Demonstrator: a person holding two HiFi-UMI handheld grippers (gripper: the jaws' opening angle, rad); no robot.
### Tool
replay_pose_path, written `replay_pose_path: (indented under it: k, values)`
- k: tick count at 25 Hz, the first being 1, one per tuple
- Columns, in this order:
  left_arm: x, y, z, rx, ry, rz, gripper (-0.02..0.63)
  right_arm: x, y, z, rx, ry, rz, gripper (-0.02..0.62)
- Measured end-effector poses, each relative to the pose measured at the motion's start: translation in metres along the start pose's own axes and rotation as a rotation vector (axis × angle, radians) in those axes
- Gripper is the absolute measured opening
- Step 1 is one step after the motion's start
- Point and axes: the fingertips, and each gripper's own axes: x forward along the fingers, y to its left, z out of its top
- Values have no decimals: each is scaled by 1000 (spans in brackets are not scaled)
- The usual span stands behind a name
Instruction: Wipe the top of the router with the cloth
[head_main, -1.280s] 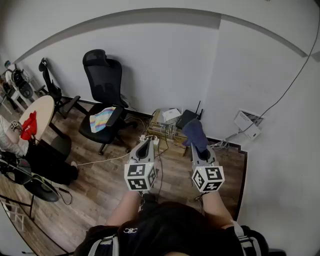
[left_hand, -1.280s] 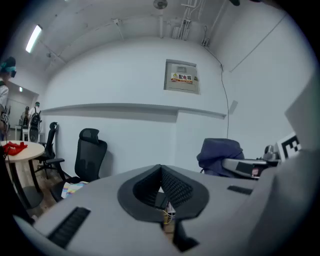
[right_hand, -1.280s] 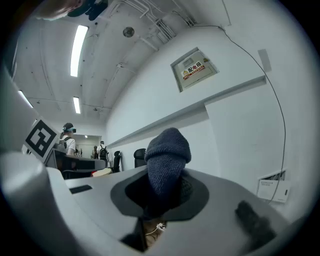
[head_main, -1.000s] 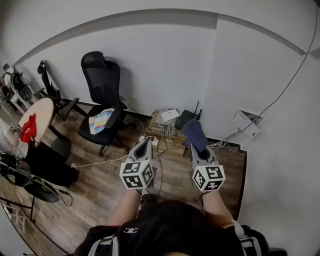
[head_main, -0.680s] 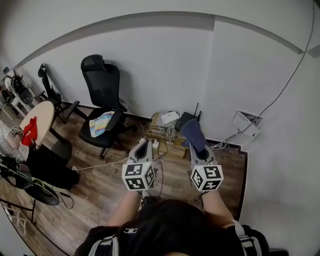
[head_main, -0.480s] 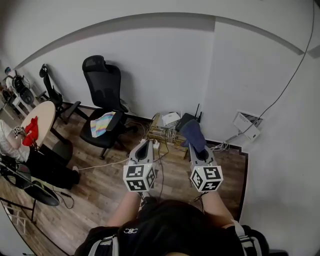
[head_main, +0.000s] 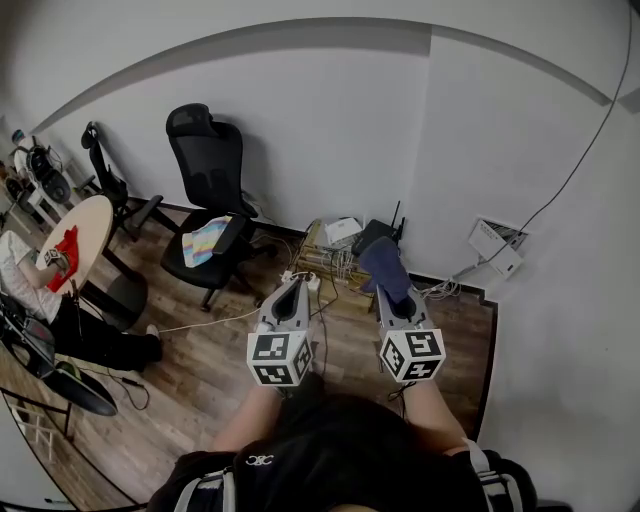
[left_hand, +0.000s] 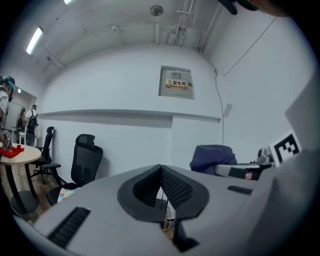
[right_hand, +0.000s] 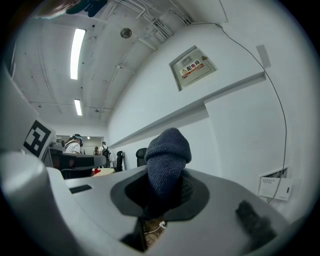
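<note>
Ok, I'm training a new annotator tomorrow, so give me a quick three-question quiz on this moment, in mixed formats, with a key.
1. Which gripper holds the dark blue cloth? A) left B) right C) neither
2. True or false: the cloth is lying on top of the black router.
3. Fill in: the fingers of the left gripper are ____, with nothing between them.

Key:
1. B. The right gripper is shut on the cloth, which sticks up from its fingers.
2. False. The cloth is held up in the air, clear of the router.
3. Together.
</note>
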Motion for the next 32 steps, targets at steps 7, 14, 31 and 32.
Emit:
replay_pose_path:
  k: [7, 14, 31, 32]
  values:
    - [13, 9, -5, 10, 2, 5, 5, 17, 3, -4, -13, 1, 16, 61]
    - [60, 24, -7, -42, 5, -4, 5, 53, -17, 3, -43, 7, 6, 61]
    - [191, 73, 0, -86, 45, 8, 5, 187, -58, 20, -78, 55, 62, 61]
    - [197, 78, 0, -91, 48, 12, 5, 196, -58, 19, -76, 65, 67, 61]
